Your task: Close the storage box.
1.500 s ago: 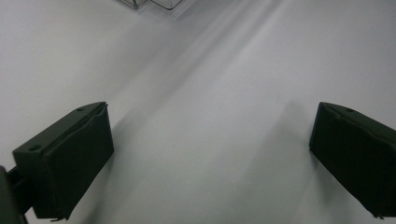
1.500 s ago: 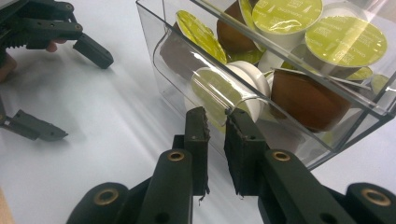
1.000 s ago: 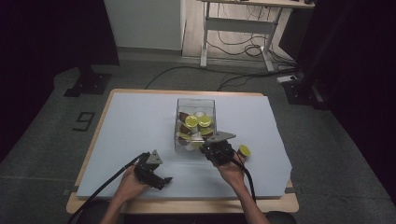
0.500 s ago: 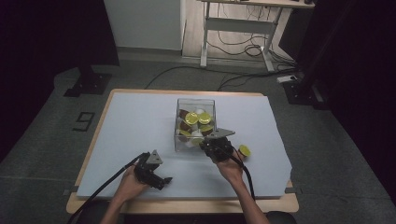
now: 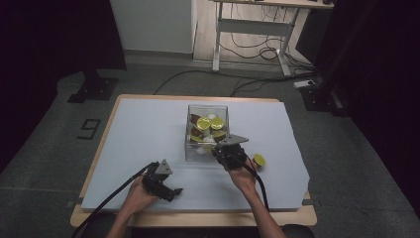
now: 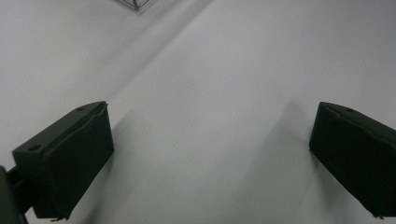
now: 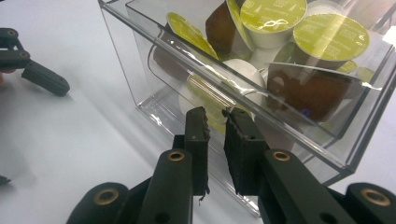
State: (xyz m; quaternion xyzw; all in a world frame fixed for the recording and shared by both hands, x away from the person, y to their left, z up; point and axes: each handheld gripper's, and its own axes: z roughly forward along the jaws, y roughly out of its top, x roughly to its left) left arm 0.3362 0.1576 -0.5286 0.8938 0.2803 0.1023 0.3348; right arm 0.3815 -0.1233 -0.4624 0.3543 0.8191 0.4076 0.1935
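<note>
A clear plastic box (image 5: 188, 148) stands in the middle of the white mat, holding several coffee capsules (image 5: 204, 123) with lime-green lids, brown and white bodies. My right gripper (image 5: 218, 150) is at the box's near right corner. In the right gripper view its jaws (image 7: 215, 114) stand almost together just before the box's clear wall (image 7: 140, 79), with nothing between them. One lime-lidded capsule (image 5: 258, 159) lies on the mat right of that hand. My left gripper (image 5: 171, 190) rests at the front left, open; its jaws (image 6: 210, 140) are wide apart over bare mat.
The white mat (image 5: 143, 129) covers a wooden table whose front edge (image 5: 198, 218) runs under the forearms. The left gripper's cable (image 5: 106, 206) trails off the front left. A desk frame and floor cables (image 5: 257, 49) lie beyond the table.
</note>
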